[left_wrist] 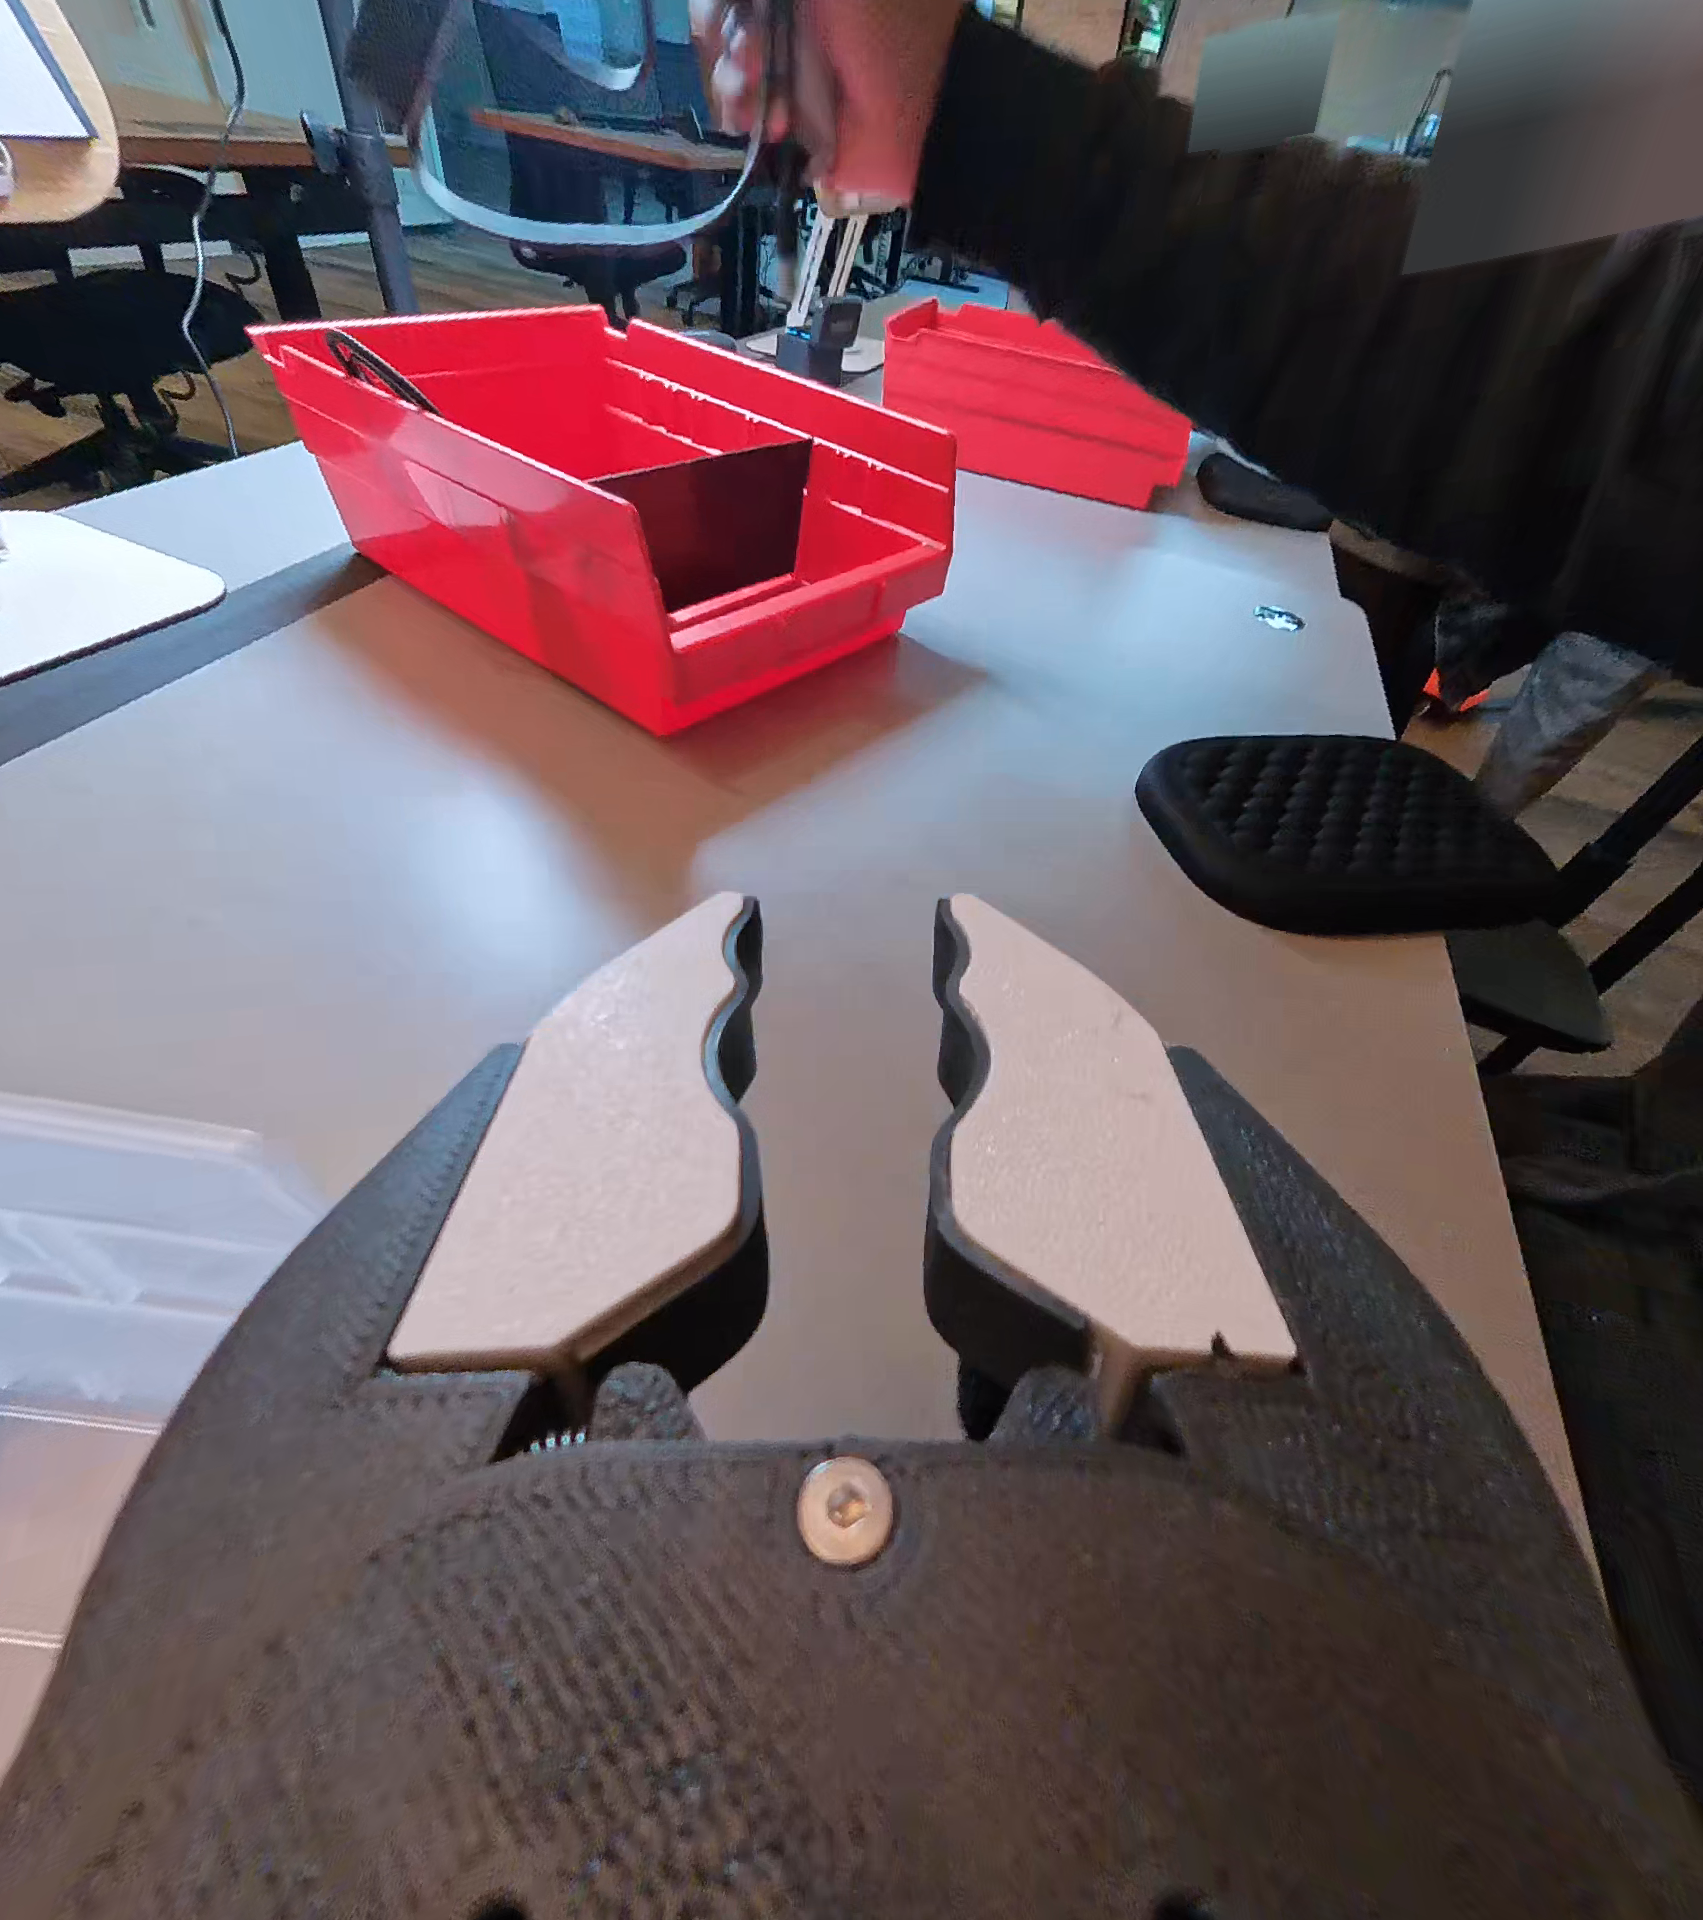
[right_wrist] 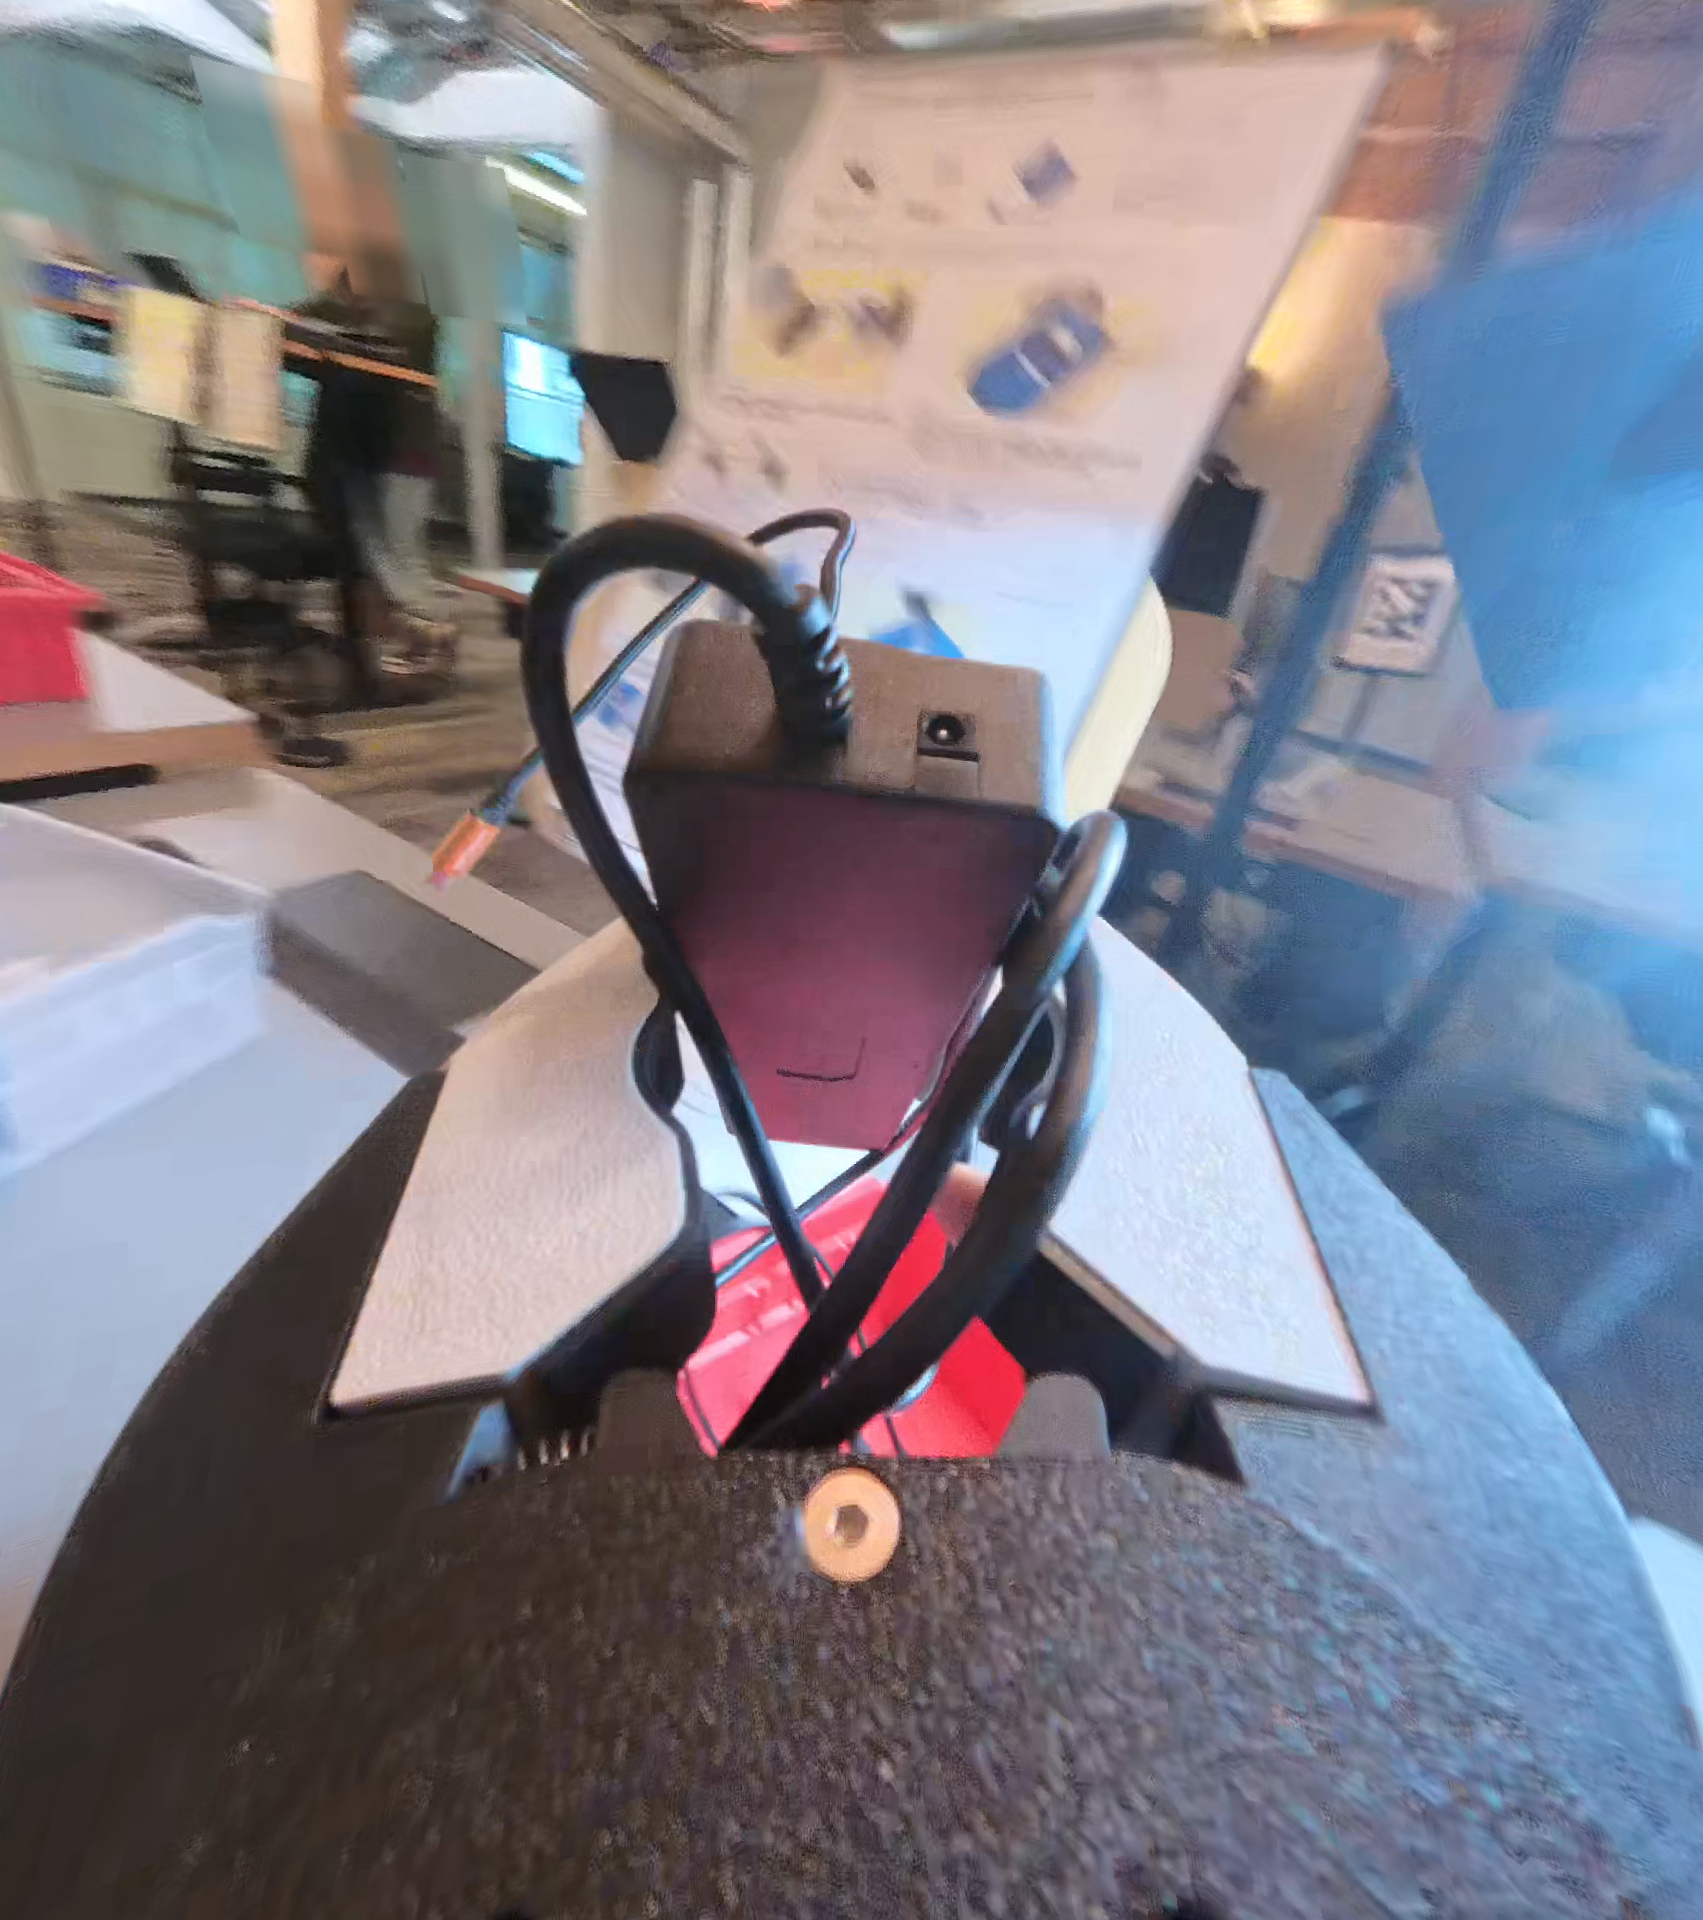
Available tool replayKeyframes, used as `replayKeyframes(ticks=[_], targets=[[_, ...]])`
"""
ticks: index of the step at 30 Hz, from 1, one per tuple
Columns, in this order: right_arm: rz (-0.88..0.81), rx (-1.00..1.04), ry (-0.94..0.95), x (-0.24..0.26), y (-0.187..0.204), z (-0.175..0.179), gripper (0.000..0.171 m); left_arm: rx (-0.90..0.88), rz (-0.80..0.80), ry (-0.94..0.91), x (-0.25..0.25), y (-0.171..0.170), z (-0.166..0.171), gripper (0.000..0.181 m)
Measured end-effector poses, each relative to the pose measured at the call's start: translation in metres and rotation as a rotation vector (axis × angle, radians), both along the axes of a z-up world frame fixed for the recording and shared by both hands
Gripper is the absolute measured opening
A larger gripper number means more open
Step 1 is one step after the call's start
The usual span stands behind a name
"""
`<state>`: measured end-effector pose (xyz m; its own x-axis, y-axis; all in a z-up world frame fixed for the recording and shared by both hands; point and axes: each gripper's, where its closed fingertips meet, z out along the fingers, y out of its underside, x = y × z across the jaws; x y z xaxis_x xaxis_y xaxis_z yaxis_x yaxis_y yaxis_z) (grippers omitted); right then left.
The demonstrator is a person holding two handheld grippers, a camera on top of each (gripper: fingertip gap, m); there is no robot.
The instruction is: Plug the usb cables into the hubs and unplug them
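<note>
My left gripper (left_wrist: 847,925) is open and empty, low over the grey table (left_wrist: 411,883). Ahead of it stands a red bin (left_wrist: 618,520) with a black divider (left_wrist: 722,520) and a black cable (left_wrist: 379,374) at its far end. My right gripper (right_wrist: 847,1039) is shut on a black USB hub (right_wrist: 826,935), held up in the air. The hub's black cable (right_wrist: 566,665) loops around it, and a plug with an orange tip (right_wrist: 460,847) hangs to the left. In the left wrist view the right gripper (left_wrist: 831,249) shows far off, held by a hand, above the table.
A second red bin (left_wrist: 1023,416) stands at the back right. A white lamp base (left_wrist: 26,613) and a clear plastic box (left_wrist: 47,1299) are on the left. A black chair armrest (left_wrist: 1346,831) sits at the table's right edge. A person (right_wrist: 359,468) stands far behind. Left tips to right tips: about 40 cm.
</note>
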<state>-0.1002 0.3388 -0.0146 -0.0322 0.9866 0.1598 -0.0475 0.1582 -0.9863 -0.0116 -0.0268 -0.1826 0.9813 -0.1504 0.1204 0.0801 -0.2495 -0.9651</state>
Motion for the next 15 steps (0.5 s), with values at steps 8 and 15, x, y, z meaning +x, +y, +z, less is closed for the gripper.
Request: replayKeyframes(ticks=[8, 15], targets=[[-0.181, 0.076, -0.483, -0.022, 0.057, -0.147, 0.061, -0.061, -0.010, 0.048, 0.005, 0.003, -0.017, 0.031], [-0.245, 0.015, -0.914, 0.015, 0.075, -0.178, 0.065, -0.099, -0.034, 0.056, 0.011, 0.006, -0.026, 0.030]])
